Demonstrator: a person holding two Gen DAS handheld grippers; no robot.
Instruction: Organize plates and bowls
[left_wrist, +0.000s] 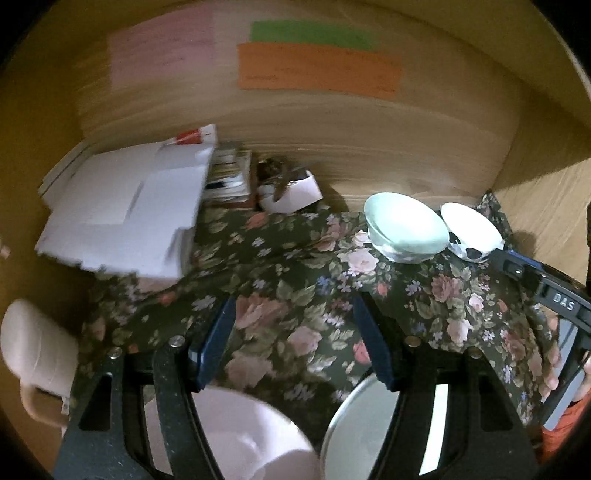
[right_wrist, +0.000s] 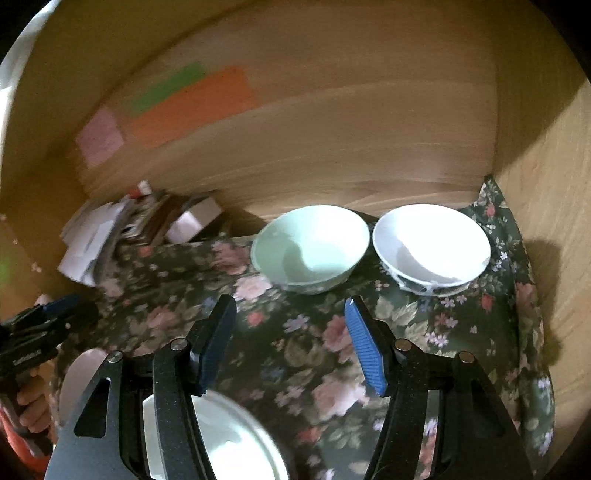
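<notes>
Closest to the left wrist camera, a pink bowl (left_wrist: 236, 435) at 7 o'clock and a pale plate (left_wrist: 354, 424) at 5 o'clock sit on the floral cloth (left_wrist: 295, 295) covering the worktop. Above them the left gripper (left_wrist: 293, 343) holds its jaws apart with nothing between them, only cloth showing in the gap. A pink mug (left_wrist: 37, 354) stands at 8 o'clock, beside a white cardboard box (left_wrist: 122, 210) at 10 o'clock. At 2 o'clock a mint bowl (left_wrist: 404, 227) and a white bowl (left_wrist: 471, 232) stand side by side near the wooden back panel (left_wrist: 332, 140). In the right wrist view the right gripper (right_wrist: 291, 339) also has its jaws parted and empty, aimed toward those two bowls at 12 and 1 o'clock. The plate lies at 7 o'clock there.
</notes>
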